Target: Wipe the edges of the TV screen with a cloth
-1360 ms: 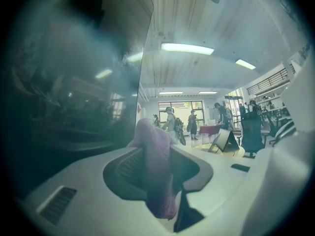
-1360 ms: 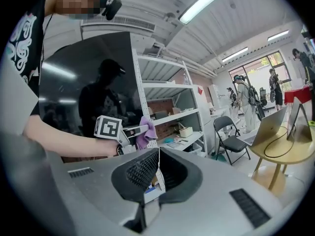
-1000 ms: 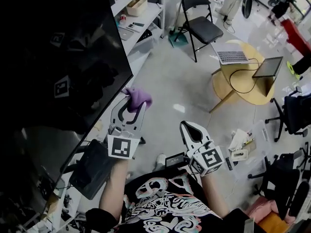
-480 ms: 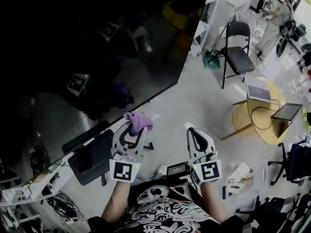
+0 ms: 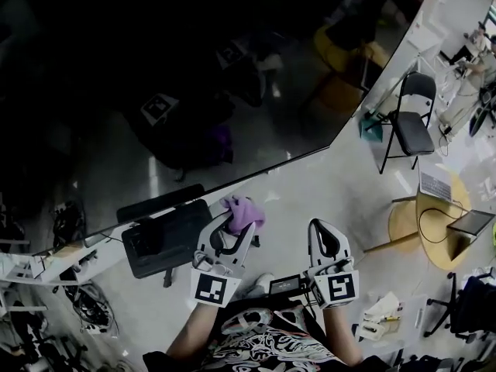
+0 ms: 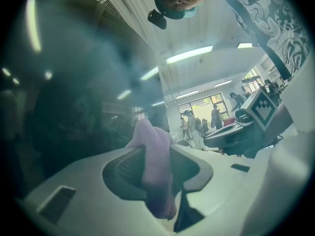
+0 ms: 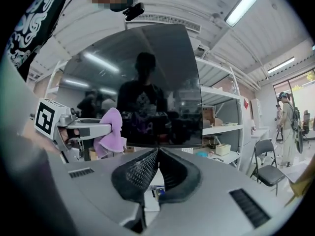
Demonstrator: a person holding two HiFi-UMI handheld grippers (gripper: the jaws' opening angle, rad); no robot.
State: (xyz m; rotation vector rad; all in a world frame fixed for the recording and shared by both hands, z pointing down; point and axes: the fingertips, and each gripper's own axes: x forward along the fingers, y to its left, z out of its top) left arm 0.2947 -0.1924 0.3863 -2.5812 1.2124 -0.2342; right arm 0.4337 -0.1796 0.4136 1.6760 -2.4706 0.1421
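Note:
The large dark TV screen (image 5: pixel 194 76) fills the upper left of the head view, its lower edge (image 5: pixel 232 178) running just above my grippers. A purple cloth (image 5: pixel 244 212) is pinched in my left gripper (image 5: pixel 237 225), which is shut on it a little below that lower edge. In the left gripper view the cloth (image 6: pixel 155 166) stands between the jaws in front of the dark screen (image 6: pixel 74 97). My right gripper (image 5: pixel 326 235) is shut and empty, beside the left one. The right gripper view shows the screen (image 7: pixel 142 82), the cloth (image 7: pixel 110 132) and its own closed jaws (image 7: pixel 158 152).
A black box (image 5: pixel 167 237) sits on the shelf under the TV. Cables (image 5: pixel 85 301) hang at lower left. A folding chair (image 5: pixel 409 126), a round wooden table (image 5: pixel 438 223) with laptops and a person (image 5: pixel 473 68) stand to the right. White shelving (image 7: pixel 224 127) flanks the screen.
The head view has swung left and up, so the TV fills more of the picture. Both grippers keep their hold and sit a little lower and further right in view.

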